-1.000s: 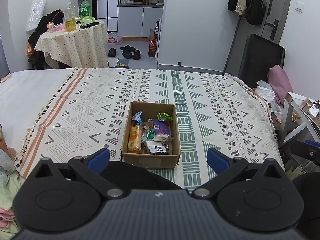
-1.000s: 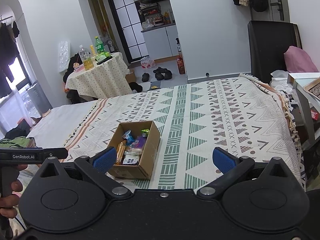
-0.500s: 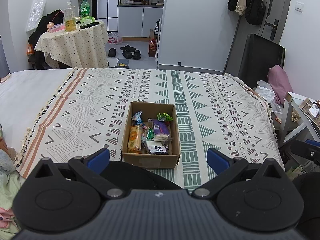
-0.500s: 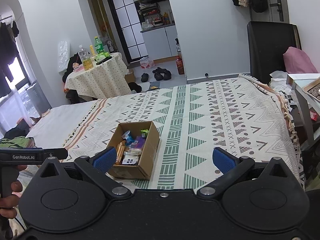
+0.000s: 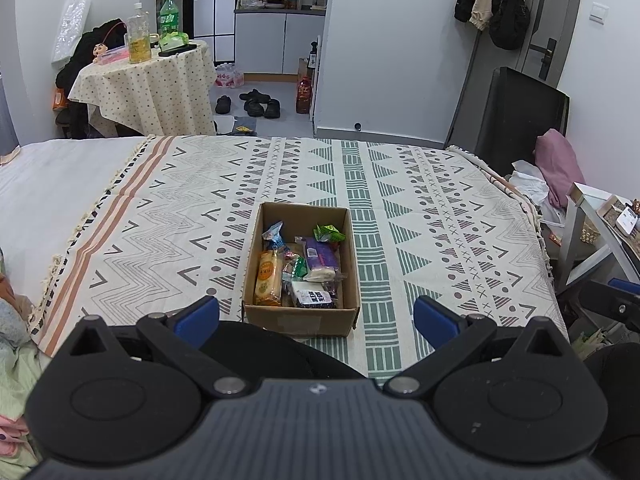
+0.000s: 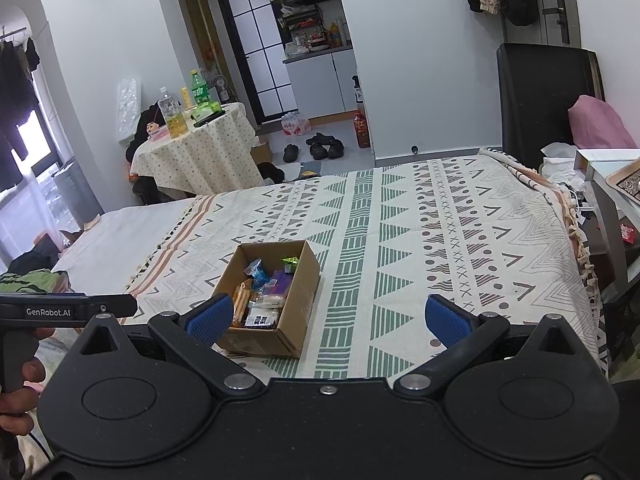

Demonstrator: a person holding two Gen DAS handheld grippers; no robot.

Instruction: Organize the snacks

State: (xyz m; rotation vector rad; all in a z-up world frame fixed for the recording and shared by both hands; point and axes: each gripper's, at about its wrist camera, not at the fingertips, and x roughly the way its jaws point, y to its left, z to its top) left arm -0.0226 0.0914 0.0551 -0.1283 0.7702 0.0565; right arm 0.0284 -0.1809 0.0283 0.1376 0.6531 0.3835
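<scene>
patterned bed (image 5: 440, 216) carries snack box (image 5: 301, 314); both hand-held grippers (image 5: 316, 316) (image 6: 328, 320) near box, spread wide, empty, probably ready for picking.

We see an open cardboard box (image 5: 301, 314) sitting flat on the patterned bedspread (image 5: 440, 216), flaps down, packed with wrapped snacks. Inside lie an orange packet (image 5: 267, 279) along the left wall, a purple bar (image 5: 319, 258), a blue wrapper (image 5: 273, 235), a green wrapper (image 5: 329, 234) at the far end, and a dark packet (image 5: 312, 297) with a white label. Its print is, as far as we can tell, unreadable.
</scene>
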